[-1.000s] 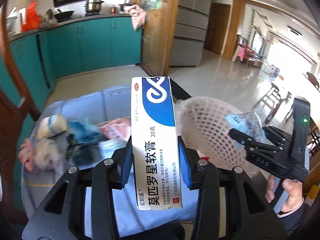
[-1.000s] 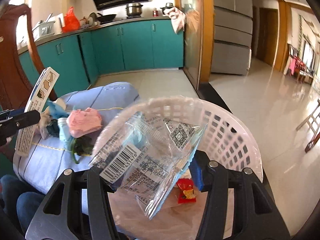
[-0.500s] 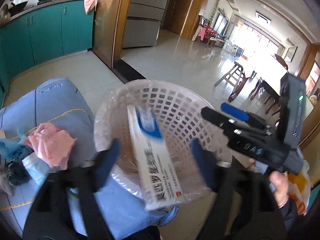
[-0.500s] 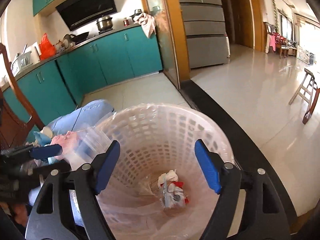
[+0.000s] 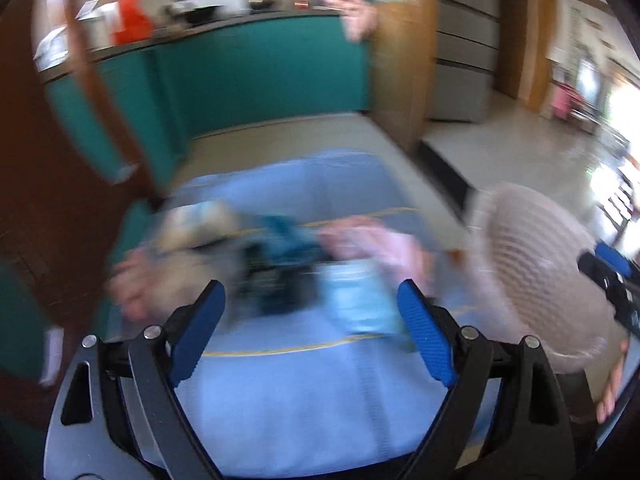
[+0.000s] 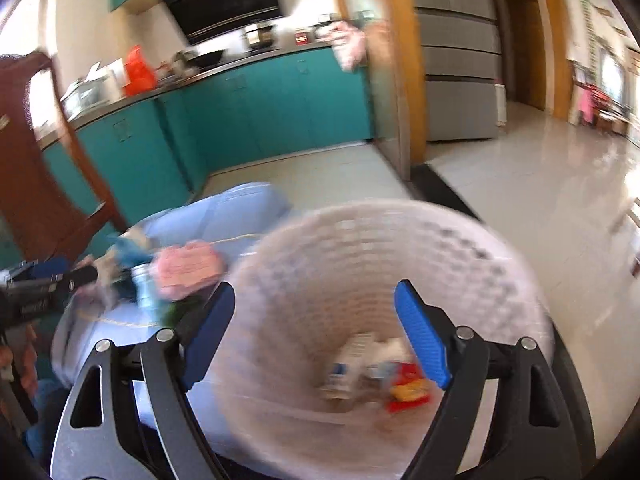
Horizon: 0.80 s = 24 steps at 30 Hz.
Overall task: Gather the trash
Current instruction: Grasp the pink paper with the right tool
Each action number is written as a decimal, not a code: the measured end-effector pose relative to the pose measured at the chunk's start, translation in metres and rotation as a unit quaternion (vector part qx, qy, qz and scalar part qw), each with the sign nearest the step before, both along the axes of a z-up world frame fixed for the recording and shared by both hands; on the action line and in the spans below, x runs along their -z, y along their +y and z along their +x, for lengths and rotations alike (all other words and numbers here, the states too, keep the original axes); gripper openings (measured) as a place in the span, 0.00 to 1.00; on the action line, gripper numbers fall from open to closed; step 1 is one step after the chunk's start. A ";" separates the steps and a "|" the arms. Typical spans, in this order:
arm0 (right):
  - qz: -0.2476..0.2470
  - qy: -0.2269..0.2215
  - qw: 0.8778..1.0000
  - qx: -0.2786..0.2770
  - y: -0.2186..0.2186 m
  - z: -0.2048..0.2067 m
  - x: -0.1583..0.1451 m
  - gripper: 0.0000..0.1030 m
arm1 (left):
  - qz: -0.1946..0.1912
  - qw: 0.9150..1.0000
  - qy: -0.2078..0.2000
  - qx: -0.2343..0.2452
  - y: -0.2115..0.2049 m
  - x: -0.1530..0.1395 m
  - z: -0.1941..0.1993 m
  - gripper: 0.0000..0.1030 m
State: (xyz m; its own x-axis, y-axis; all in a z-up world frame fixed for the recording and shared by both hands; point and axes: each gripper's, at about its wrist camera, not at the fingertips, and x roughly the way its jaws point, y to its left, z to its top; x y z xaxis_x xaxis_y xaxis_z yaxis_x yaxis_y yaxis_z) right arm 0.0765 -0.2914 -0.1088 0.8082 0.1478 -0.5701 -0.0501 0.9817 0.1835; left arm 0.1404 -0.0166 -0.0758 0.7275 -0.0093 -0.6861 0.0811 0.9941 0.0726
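Covering most of the near ground in the left wrist view, a light blue quilted cushion (image 5: 304, 392) leaves its near half bare, while a blurred heap of trash (image 5: 276, 264) lies across its far half, reaching nearly from the left edge to the right edge. Beyond the cushion's far edge, pale tiled floor (image 6: 540, 184) runs open to the teal cabinets (image 6: 256, 116) and away to the right. A brown wooden chair (image 5: 52, 184) stands close against the cushion's left edge.

Both grippers' jaws have just been opening, and nothing is between them now. The left gripper (image 5: 310, 332) stands wide apart above the cushion's bare near part, aimed at the heap, its blue pads (image 5: 426, 340) touching nothing. The right gripper (image 6: 314, 338) is likewise spread wide and empty, over the mouth of the white mesh wastebasket (image 6: 400, 248).

That wastebasket stands just off the cushion's right edge and has a clear liner. At its bottom lie a white and blue carton (image 6: 348, 364), a red and yellow wrapper (image 6: 408, 390) and some pale scraps too blurred to name. In the heap, a pink crumpled piece (image 6: 186, 268) lies nearest the wastebasket, with blue scraps (image 5: 288, 236) beside it.
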 end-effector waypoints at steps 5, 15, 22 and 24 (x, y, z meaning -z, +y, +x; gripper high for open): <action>-0.032 -0.010 0.995 -0.095 0.084 0.020 -0.001 0.78 | -0.001 0.998 -0.015 -0.056 0.047 -0.011 -0.012 0.83; -0.072 0.088 0.987 -0.117 0.153 0.102 0.028 0.44 | -0.024 0.998 -0.003 -0.056 0.074 -0.005 -0.029 0.83; -0.053 0.085 0.986 -0.133 0.154 0.094 0.028 0.11 | -0.037 0.998 0.003 -0.050 0.080 -0.001 -0.036 0.83; -0.045 0.065 0.988 -0.135 0.149 0.083 0.015 0.11 | -0.049 0.998 0.012 -0.048 0.081 0.003 -0.034 0.83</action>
